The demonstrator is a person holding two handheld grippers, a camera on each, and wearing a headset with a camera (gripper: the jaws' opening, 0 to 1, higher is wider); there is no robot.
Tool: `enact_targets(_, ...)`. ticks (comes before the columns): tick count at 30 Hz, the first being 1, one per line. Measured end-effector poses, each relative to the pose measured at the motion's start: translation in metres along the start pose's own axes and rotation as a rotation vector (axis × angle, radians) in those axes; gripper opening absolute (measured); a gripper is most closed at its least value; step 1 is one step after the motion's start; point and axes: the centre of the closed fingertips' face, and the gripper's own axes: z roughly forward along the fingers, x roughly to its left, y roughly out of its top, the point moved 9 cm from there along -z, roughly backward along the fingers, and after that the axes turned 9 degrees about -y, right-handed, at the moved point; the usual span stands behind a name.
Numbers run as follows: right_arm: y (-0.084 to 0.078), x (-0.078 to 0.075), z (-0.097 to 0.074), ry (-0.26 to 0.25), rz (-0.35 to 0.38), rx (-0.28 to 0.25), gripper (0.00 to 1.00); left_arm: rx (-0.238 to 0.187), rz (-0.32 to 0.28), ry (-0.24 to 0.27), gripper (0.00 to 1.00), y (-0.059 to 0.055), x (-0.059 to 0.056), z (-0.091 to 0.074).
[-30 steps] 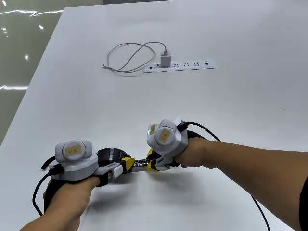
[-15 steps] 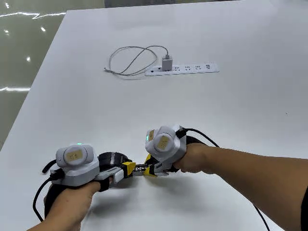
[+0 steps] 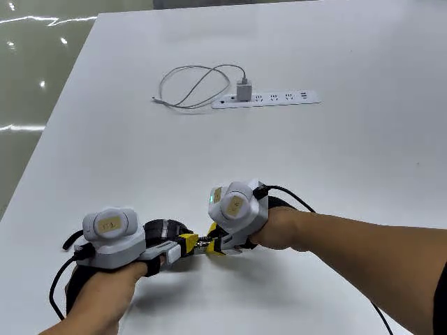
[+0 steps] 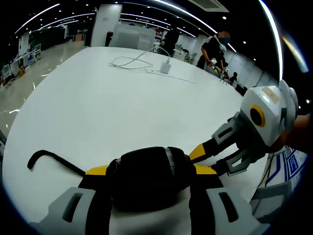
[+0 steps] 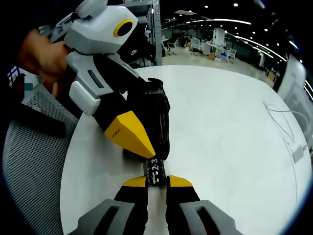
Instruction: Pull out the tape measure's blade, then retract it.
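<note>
A black round tape measure [image 3: 164, 232] lies near the table's front edge, and my left gripper [image 3: 183, 243] is shut on its case [image 4: 149, 176]. A short stretch of blade [image 5: 155, 171] with printed numbers sticks out of the case [image 5: 154, 122]. My right gripper [image 3: 214, 245] is shut on the blade's end, close to the case. The yellow fingertips [image 5: 181, 182] of the right gripper pinch the blade from both sides. The right gripper [image 4: 217, 159] also appears at the right of the left gripper view.
A white power strip [image 3: 265, 99] with a plugged-in charger [image 3: 242, 91] and a looped white cable [image 3: 192, 85] lies at the far middle of the white table [image 3: 314, 160]. A black cord [image 4: 49, 159] trails left of the case. People stand far off.
The right gripper has drifted left toward the case, so the drawn stretch of blade is shorter. The left gripper holds its place.
</note>
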Motion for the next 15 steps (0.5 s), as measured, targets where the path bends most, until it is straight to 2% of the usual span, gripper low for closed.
enact_targets(8,0.0026,0.0012,0.0008,0.001,-0.021,-0.001,0.09,-0.002,-0.003,0.001,0.60,-0.0003,0.0007,0.0004)
enact_targets(9,0.0024,0.0010,0.0013,0.001,-0.006,-0.004,0.09,-0.001,-0.004,0.001,0.60,-0.0002,0.0008,0.0004)
enact_targets(12,0.0015,-0.0014,0.0012,0.030,-0.003,-0.023,0.09,-0.001,-0.003,-0.001,0.60,-0.0002,0.0006,0.0001)
enact_targets(15,0.0020,-0.0010,0.0016,0.036,-0.011,-0.031,0.09,0.000,-0.005,0.000,0.60,0.0000,0.0006,0.0001)
